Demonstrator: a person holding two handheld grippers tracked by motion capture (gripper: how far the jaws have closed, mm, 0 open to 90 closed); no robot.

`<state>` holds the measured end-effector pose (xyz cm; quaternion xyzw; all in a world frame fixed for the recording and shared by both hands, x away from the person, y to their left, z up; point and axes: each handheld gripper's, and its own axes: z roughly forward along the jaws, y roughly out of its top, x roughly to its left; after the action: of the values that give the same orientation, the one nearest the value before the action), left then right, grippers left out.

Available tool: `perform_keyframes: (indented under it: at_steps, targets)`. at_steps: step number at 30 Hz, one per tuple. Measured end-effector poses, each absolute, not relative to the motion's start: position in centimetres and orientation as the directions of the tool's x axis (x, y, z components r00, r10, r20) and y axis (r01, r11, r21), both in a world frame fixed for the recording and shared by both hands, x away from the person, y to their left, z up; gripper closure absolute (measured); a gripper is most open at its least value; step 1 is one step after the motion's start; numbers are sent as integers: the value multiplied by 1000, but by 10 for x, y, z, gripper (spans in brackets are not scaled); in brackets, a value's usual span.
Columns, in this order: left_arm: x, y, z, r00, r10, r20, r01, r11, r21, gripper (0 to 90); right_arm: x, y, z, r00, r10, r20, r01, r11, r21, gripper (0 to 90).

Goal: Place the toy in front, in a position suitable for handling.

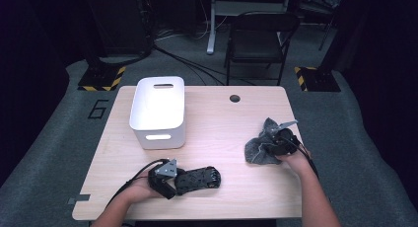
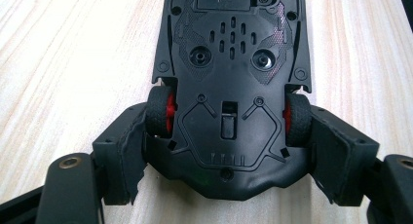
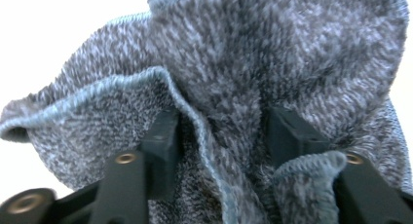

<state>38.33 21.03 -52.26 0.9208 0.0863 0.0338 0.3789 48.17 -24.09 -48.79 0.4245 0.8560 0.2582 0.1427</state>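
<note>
High view: your left gripper (image 1: 170, 180) lies low near the desk's front edge, left of centre, and clamps the near end of the toy car (image 1: 197, 178). The car lies belly up, its long axis along the front edge, running from the gripper toward the right. Your right gripper (image 1: 281, 140) sits near the right edge, buried in the grey cloth (image 1: 261, 145), which is bunched on the desk there. The white bin (image 1: 158, 111) stands toward the back left corner, nearer your left hand than your right. The cloth lies well apart from the car, off to its right, so the right hand is the one that has to bring it across.

Left gripper view: the jaws press on the car's (image 2: 233, 87) two red-hubbed wheels, one on each side; the grip looks square and firm on the desk (image 2: 73, 63).

Right gripper view: the jaws stand apart with a fold of cloth (image 3: 234, 78) between them; the pads do not look pressed on it, so count that gripper as open.
</note>
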Motion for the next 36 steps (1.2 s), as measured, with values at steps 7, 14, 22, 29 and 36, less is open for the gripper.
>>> perform_keyframes:
  at_steps: [7,14,22,29,36]
  targets:
    - [383,210,-523,983,186,-6,135,-695,706,242,478,-247,-477,-585,810,-25,653,490,578,245]
    - [383,210,-523,983,185,-5,134,-694,707,241,472,-241,-454,-591,803,-76,603,503,618,181]
    - [383,210,-523,982,187,-6,135,-689,712,241,457,-209,-435,-689,717,-100,507,577,640,239]
    - [384,211,-523,984,179,3,125,-697,706,241,449,-177,-435,-770,629,-107,443,648,620,210]
    - [384,211,-523,984,178,3,124,-698,706,241,440,-152,-437,-816,571,-88,405,675,617,257]
